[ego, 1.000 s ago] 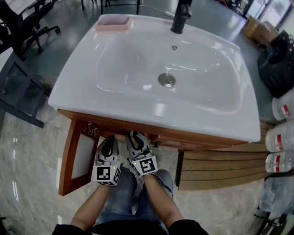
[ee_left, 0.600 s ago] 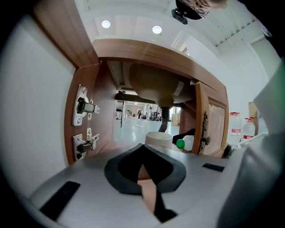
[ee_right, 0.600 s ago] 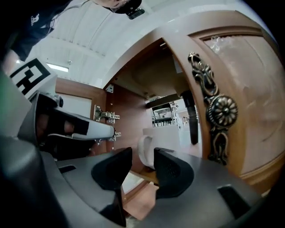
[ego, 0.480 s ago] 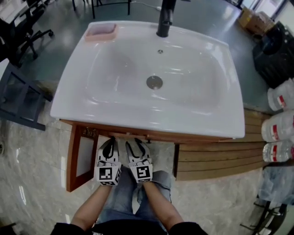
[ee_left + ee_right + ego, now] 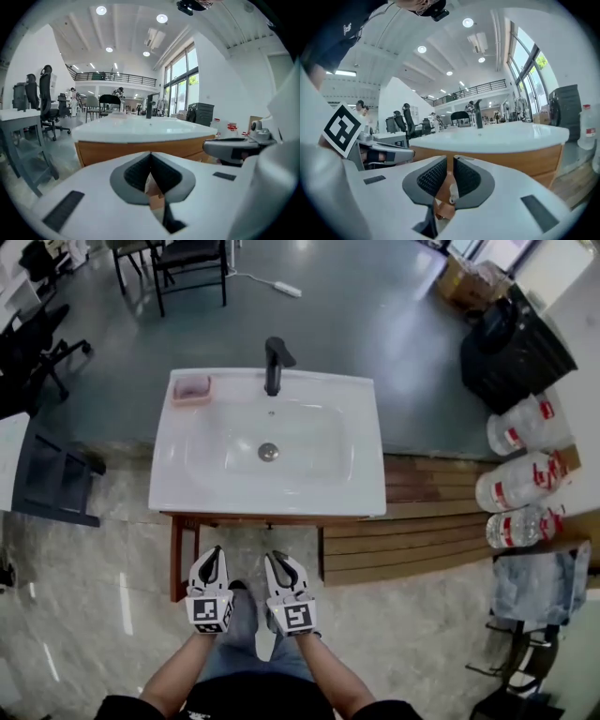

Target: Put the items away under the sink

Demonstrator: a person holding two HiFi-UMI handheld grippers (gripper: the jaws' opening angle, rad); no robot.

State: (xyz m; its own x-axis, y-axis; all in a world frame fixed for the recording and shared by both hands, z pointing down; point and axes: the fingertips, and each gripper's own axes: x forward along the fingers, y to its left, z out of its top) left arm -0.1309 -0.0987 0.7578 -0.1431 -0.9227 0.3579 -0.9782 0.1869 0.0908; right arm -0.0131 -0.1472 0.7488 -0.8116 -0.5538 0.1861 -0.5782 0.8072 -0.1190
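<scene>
Both claws sit side by side right in front of the person. The left claw [image 5: 215, 555] is pinched fully together with nothing in it. The right claw [image 5: 274, 560] has just been closing and is down to a thin slit, with nothing between its pads either. Just past them is the wooden cabinet [image 5: 253, 518], its left door [image 5: 175, 559] swung open, with the white sink [image 5: 234, 482] on top. There's a pink dish [image 5: 191, 388] on the sink's back left corner and a black tap [image 5: 274, 364] at the back. Off right, water jugs [image 5: 514, 486] lie by some wood planks [image 5: 403, 540].
</scene>
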